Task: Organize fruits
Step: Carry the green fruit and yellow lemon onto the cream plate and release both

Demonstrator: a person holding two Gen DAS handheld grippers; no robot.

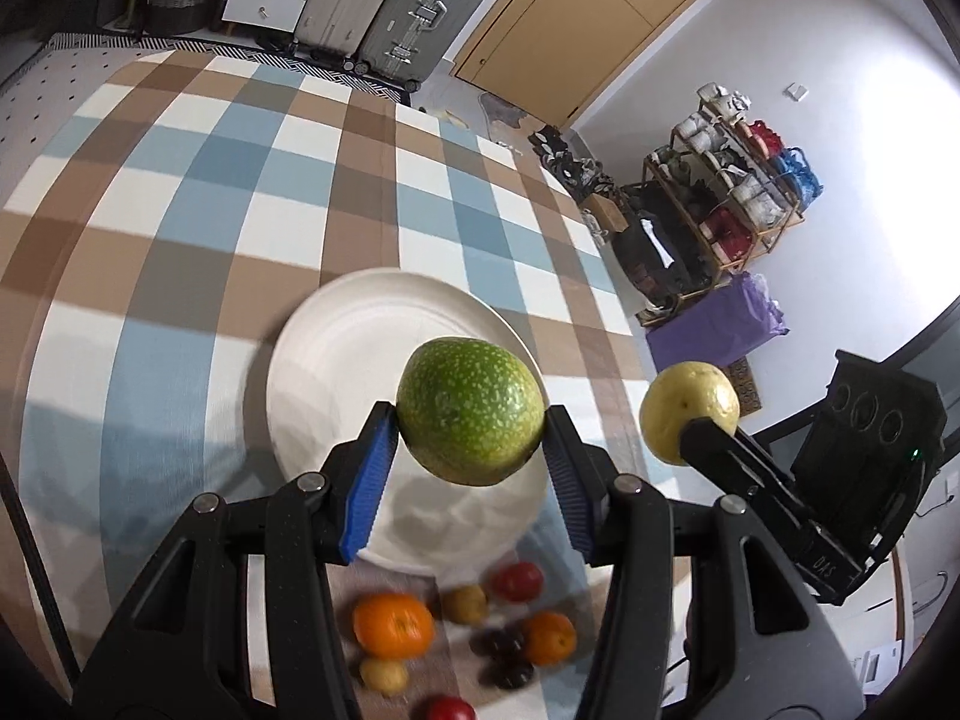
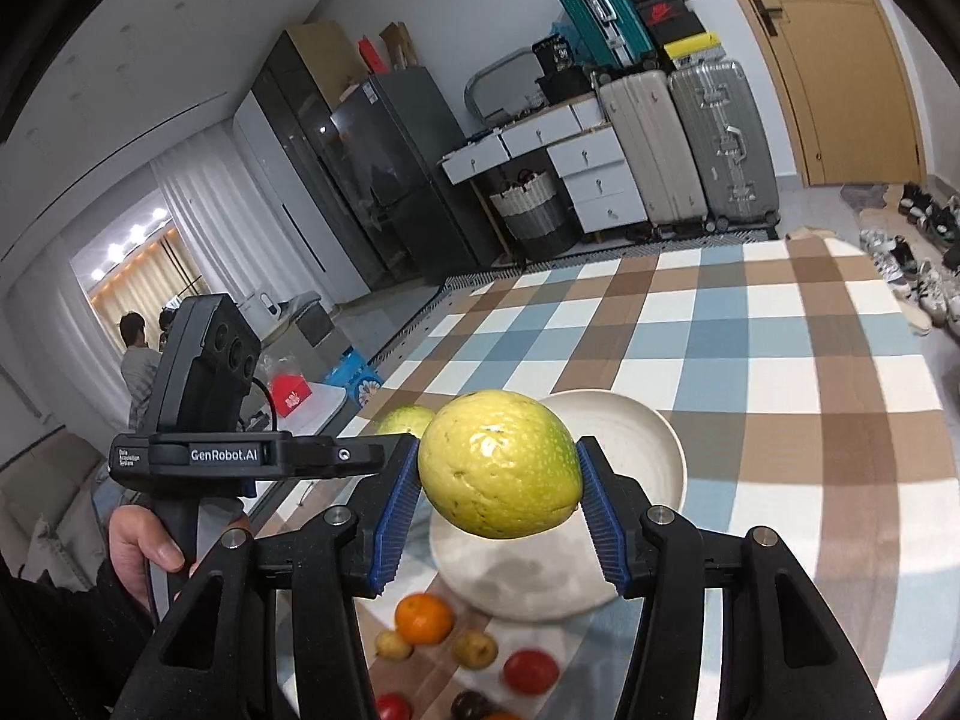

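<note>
My left gripper [image 1: 471, 420] is shut on a green speckled fruit [image 1: 470, 411] and holds it in the air above the white plate [image 1: 336, 360]. My right gripper [image 2: 498, 474] is shut on a yellow-green speckled fruit [image 2: 500, 464], also above the plate [image 2: 636, 450]. The right gripper with its fruit [image 1: 689, 411] shows at the right of the left wrist view. The left gripper's body [image 2: 252, 456] and its green fruit [image 2: 405, 420] show at the left of the right wrist view. The plate is bare.
Small fruits lie on the checked cloth [image 1: 240, 180] in front of the plate: oranges [image 1: 393, 624], red ones [image 1: 517, 581], yellow ones [image 1: 465, 603] and dark ones [image 1: 504, 654]. Suitcases [image 2: 720, 144], drawers and a shoe rack [image 1: 726, 180] stand beyond the table.
</note>
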